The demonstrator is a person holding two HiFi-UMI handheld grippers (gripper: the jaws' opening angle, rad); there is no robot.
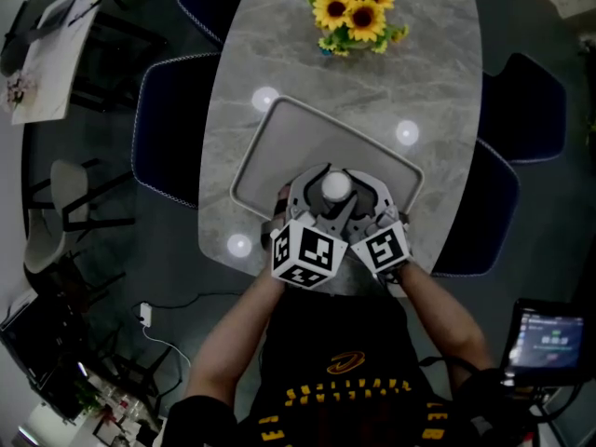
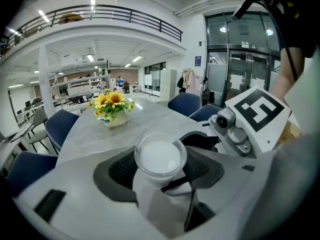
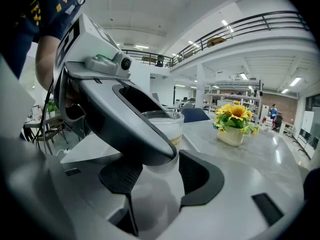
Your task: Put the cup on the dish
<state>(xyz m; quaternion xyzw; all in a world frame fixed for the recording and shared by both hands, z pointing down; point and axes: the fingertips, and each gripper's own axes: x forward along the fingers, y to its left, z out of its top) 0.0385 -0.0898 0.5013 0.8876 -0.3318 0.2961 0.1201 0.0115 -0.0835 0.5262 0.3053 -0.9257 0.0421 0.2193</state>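
Left tool (image 2: 160, 168) clamps the cup (image 2: 160, 156) between its pads over the dish (image 1: 272, 140); right tool (image 3: 160, 179) gapes beside it.

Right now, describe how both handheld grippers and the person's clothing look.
Left gripper and right gripper: light-grey moulded shells, curved jaws lined with dark textured pads, each carrying a white cube with black square markers. The person wears a dark top printed in yellow.

Parted right gripper (image 3: 160, 166), cup (image 3: 169, 125) ahead
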